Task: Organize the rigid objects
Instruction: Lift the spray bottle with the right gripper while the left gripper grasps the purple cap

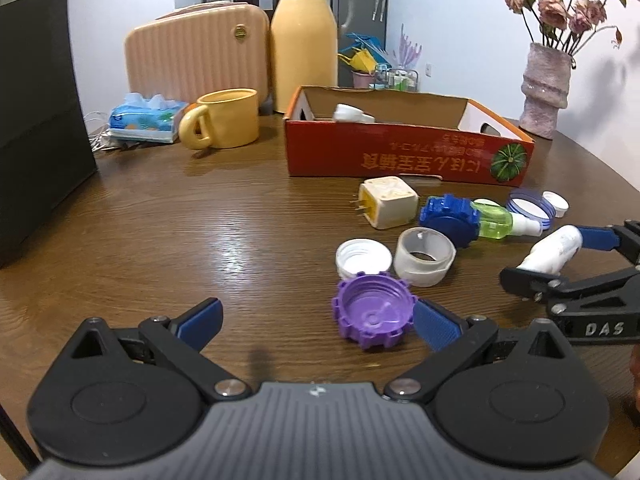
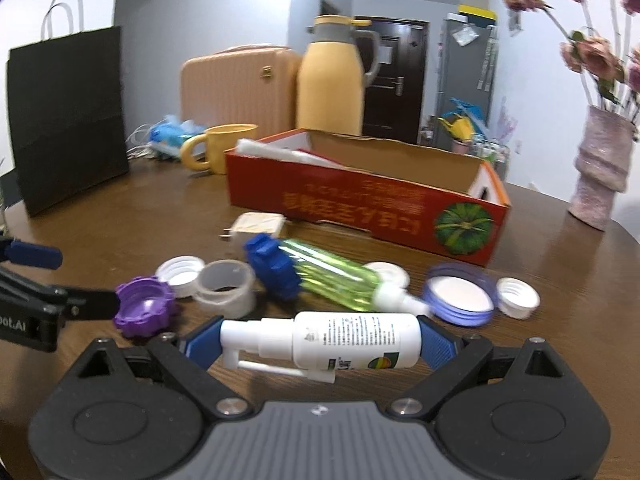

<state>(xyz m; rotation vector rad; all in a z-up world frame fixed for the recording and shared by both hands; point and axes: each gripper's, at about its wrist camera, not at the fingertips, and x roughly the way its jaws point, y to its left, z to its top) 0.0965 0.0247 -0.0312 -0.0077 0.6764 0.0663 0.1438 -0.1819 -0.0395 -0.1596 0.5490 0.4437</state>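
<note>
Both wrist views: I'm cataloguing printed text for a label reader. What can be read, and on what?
"DAS": right gripper body, seen from the left wrist.
"oot.AI", cut off at the frame edge: left gripper body, seen from the right wrist.
Red box: upside-down East Asian characters, unreadable.
White spray bottle: print too small.

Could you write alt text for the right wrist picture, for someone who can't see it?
The right gripper holds a white spray bottle lengthwise between its jaws, above a wooden table strewn with caps. Behind stands an open red box.
</note>
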